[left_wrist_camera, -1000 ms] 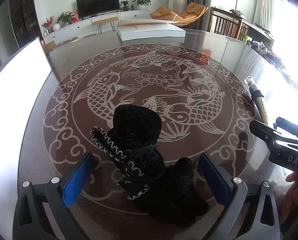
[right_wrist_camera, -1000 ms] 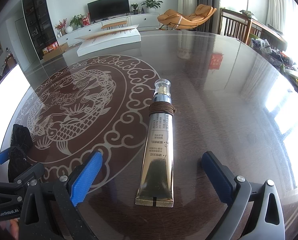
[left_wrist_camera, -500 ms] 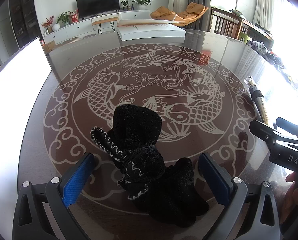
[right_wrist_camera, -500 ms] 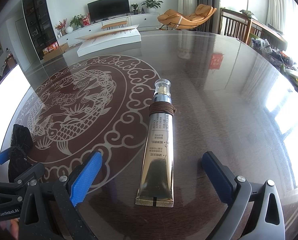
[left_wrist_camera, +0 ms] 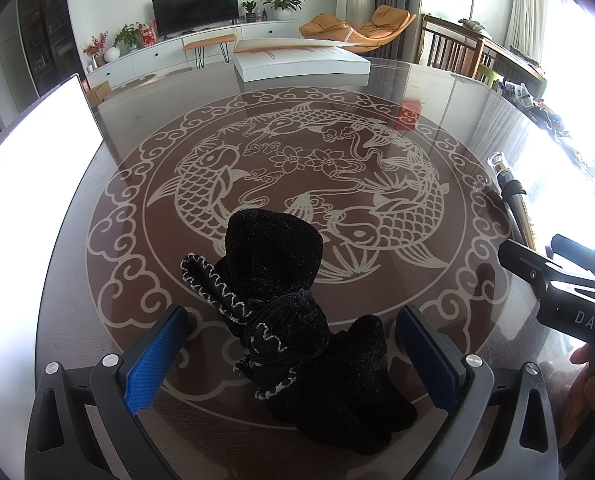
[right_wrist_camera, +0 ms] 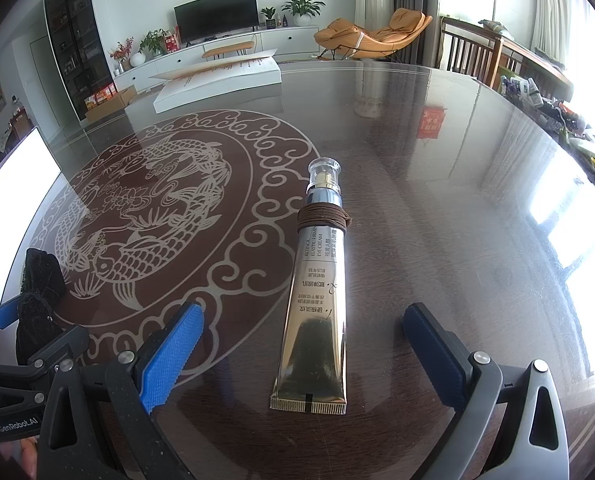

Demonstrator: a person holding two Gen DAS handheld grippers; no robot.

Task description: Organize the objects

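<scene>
Both tongs gape: my left tongs (left_wrist_camera: pixel 289 344) straddle the soft, limp velvet pouch (left_wrist_camera: pixel 293 320), my right tongs (right_wrist_camera: pixel 303 340) the slick eye cream tube (right_wrist_camera: pixel 317 292), best pinched mid-body.

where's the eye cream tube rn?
The gold eye cream tube lies flat on the glass table, between the open right gripper fingers, cap pointing away, just outside the koi medallion's right edge.

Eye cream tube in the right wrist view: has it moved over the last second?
No. The eye cream tube keeps its cap beside the same cloud scroll of the table's carp inlay, between the open right gripper fingers.
</scene>
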